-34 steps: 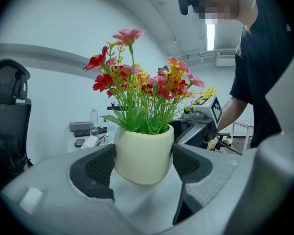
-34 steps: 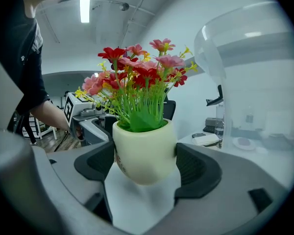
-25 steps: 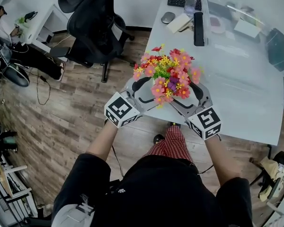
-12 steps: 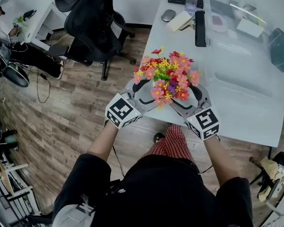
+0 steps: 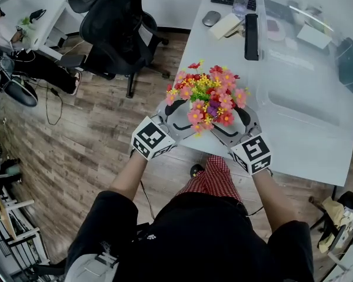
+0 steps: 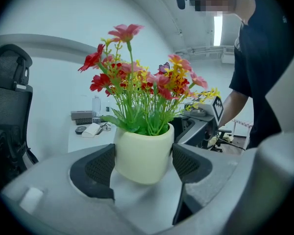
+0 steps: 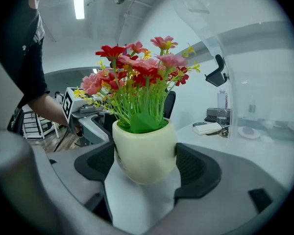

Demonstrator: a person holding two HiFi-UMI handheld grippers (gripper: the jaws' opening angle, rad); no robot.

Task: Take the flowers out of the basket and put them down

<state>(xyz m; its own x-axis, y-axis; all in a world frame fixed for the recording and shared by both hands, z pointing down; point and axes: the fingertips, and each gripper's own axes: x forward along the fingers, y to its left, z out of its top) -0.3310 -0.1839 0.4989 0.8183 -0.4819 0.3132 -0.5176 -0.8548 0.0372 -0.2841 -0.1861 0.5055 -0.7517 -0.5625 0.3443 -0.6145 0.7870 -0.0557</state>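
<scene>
**Inspector:** What was found changed since a second before?

**Assessor:** Very little. The flowers (image 5: 207, 96) and both grippers were kept at the same spot over the near corner of the table (image 5: 294, 145). Only the right gripper's (image 5: 232, 122) marker cube was noted a touch further left.

**Inspector:** How was the left gripper (image 5: 177, 117) recorded?

**Assessor:** Its jaws were closed part-way onto the cream pot (image 6: 143, 155). Each black pad (image 6: 100, 168) was pressed against one side of the pot, which was held upright.

**Inspector:** And the right?

**Assessor:** The same was observed from the opposite side. The pot (image 7: 144, 153) was clamped between that gripper's pads (image 7: 196, 168), so it was gripped by both tools at once.

**Inspector:** Where were the flowers placed?

**Assessor:** They were seen standing in the pot, outside the clear bin (image 5: 262, 69) and just beside its left wall. Whether the pot's base was resting on the table could not be determined.
</scene>
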